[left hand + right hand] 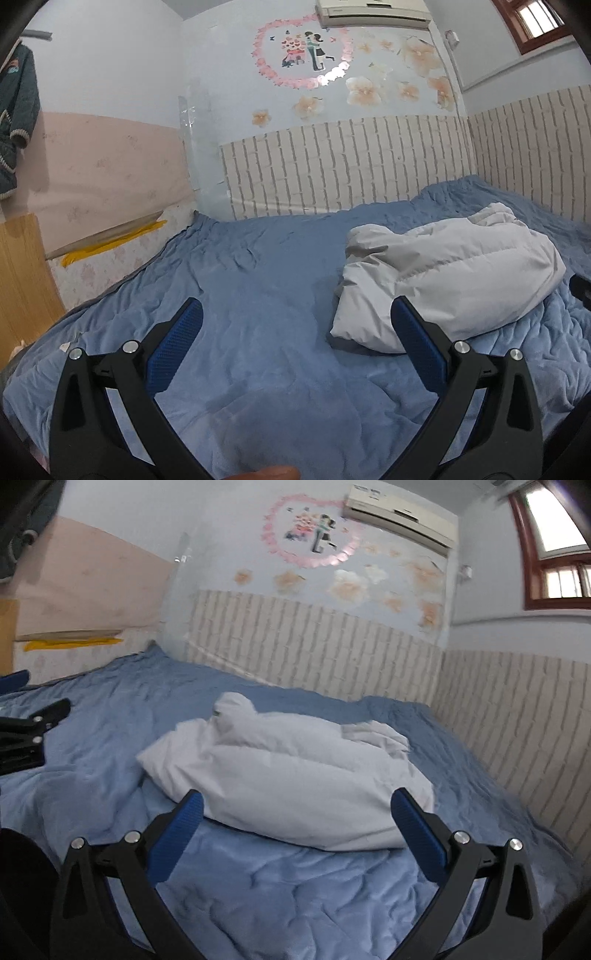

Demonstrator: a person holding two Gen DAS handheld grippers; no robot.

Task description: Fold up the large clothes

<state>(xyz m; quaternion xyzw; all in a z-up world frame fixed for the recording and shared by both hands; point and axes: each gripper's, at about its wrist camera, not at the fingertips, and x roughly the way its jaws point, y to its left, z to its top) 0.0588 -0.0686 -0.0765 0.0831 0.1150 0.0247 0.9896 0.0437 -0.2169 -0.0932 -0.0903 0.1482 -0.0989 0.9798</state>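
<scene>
The bed (258, 280) carries a blue quilt beneath a brick-patterned wall (332, 170). The white jacket (295, 779) lies bundled ahead of your right gripper (297, 812); your left gripper (295, 325) sits beside it. Both jaws spread, empty.

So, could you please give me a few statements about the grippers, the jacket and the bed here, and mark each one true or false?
1. The left gripper is open and holds nothing. True.
2. The right gripper is shut on the white jacket. False: its jaws stand wide apart, with the jacket lying beyond them.
3. The white jacket lies bunched on the blue bedspread. True.
4. The jacket is spread out flat with its sleeves extended. False: it sits in a crumpled heap.
5. An air conditioner is mounted on the wall above the bed. True.
6. The bedspread is red. False: it is blue.
</scene>
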